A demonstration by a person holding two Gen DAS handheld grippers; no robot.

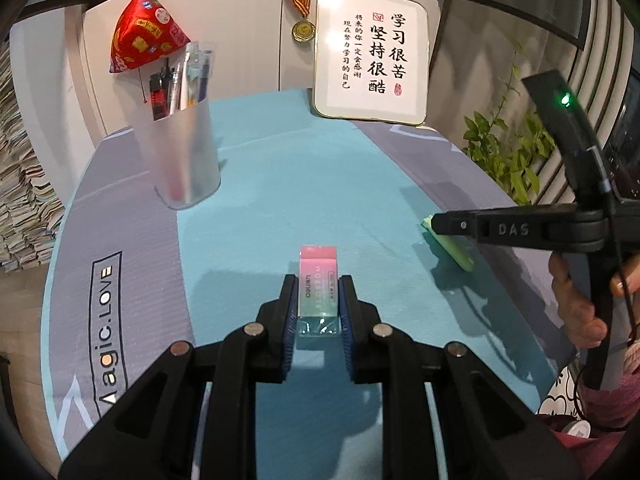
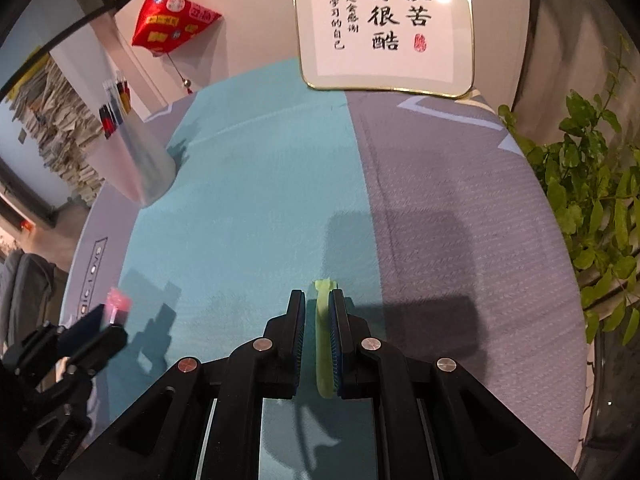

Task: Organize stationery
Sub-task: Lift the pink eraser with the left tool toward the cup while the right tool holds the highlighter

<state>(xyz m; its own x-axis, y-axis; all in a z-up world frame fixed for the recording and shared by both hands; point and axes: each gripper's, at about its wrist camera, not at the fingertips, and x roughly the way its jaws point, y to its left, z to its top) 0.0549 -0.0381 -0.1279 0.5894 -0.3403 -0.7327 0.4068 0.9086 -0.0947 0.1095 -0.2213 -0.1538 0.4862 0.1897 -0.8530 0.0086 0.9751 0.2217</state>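
My left gripper (image 1: 318, 286) is shut on a pink-to-green eraser (image 1: 318, 284), held just above the teal desk mat (image 1: 280, 184). My right gripper (image 2: 317, 298) has its jaws close around a pale green highlighter (image 2: 323, 344); the pen touches the right pad with a narrow gap at the left one. In the left wrist view the right gripper (image 1: 440, 224) holds that highlighter (image 1: 454, 250) at the right. In the right wrist view the left gripper (image 2: 108, 316) with the eraser (image 2: 117, 304) is at lower left. A frosted pen cup (image 1: 180, 152) with several pens stands at back left.
A framed calligraphy board (image 1: 370, 54) leans on the wall at the back. A red pouch (image 1: 142, 34) and a medal (image 1: 303, 30) hang on the wall. A green plant (image 2: 592, 200) is off the right edge. Stacked papers (image 1: 20, 200) stand at the left.
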